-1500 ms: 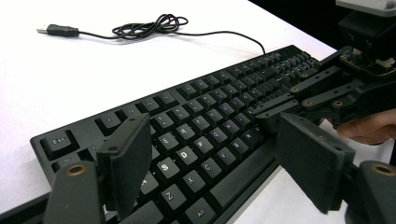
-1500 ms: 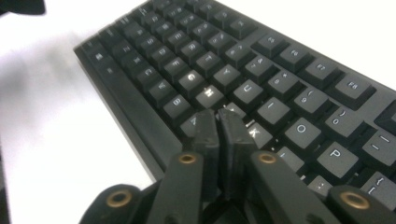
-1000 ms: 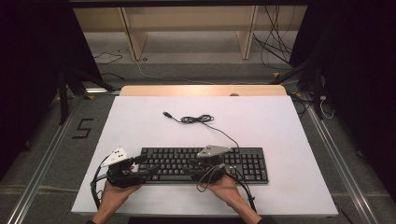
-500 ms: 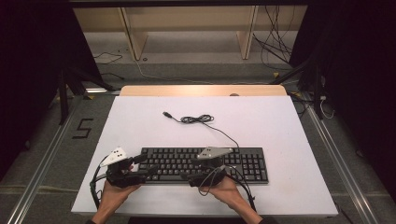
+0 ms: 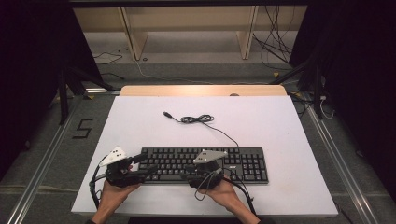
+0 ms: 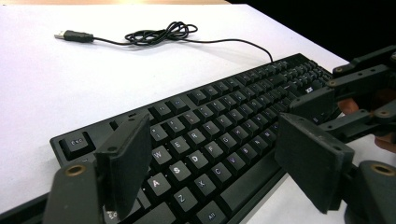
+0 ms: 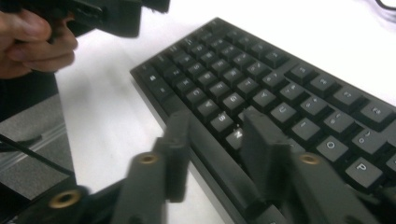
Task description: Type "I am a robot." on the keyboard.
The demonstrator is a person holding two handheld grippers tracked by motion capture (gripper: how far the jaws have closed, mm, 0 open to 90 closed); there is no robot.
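Left gripper (image 5: 145, 163) at the left end of the black keyboard (image 5: 243, 161), jaws spread wide over the letter keys, nothing held; keyboard flat on the white table (image 5: 289, 126), near its front edge; right gripper (image 5: 198, 175) low at the keyboard's front edge near the middle, jaws (image 7: 219, 154) a little apart astride that edge, gripping nothing; beyond, thin cable (image 5: 198, 119) coiled loosely, USB plug (image 5: 166, 114) lying free on the table.

Black grippers (image 5: 144, 164) — brass-coloured screws, grey three-cornered plates (image 5: 210, 155), trailing black cables.
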